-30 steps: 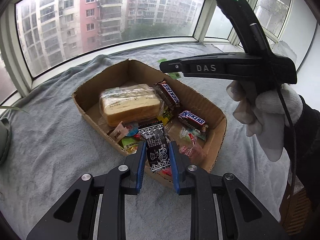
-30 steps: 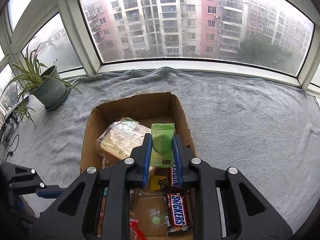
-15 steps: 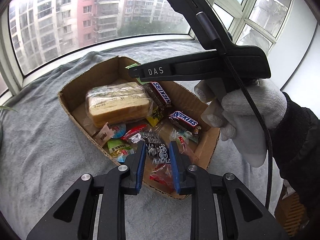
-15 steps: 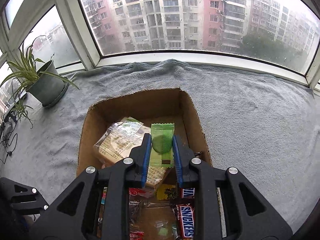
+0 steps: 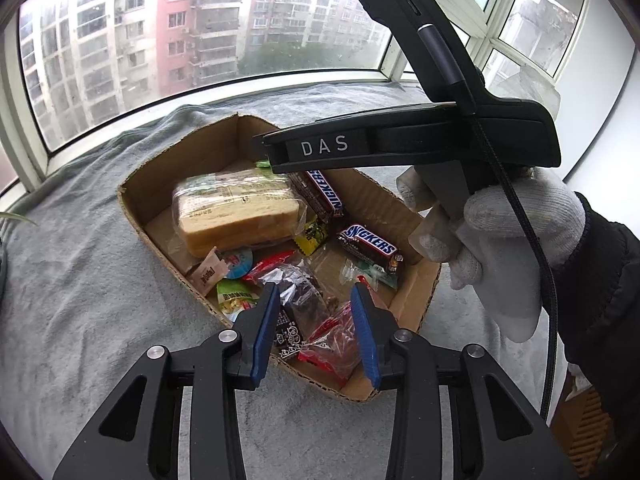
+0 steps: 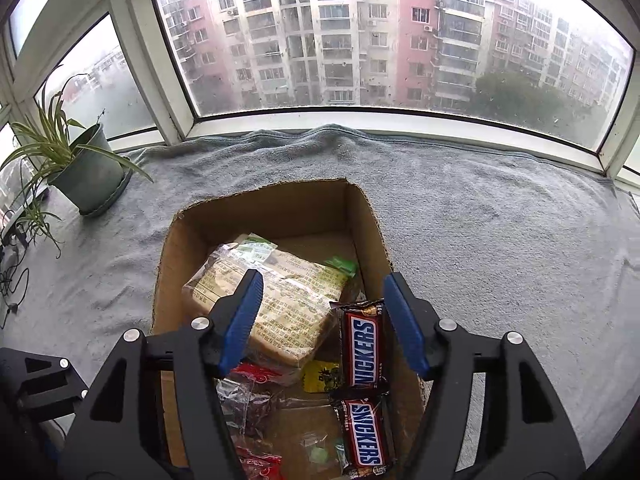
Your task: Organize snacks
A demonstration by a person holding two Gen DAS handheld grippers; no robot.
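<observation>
2 grippers, left [image 5: 314,328] and right [image 6: 324,320], have just opened their jaws, empty, inside the cardboard box [image 6: 280,208] rim.

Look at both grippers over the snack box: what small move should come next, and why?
Probably lift both grippers clear of the cardboard box. The right gripper has just been opening, and the green packet now lies in the box beside the bread pack. The left gripper has just been opening too, and the black packet lies loose between its fingers.
</observation>
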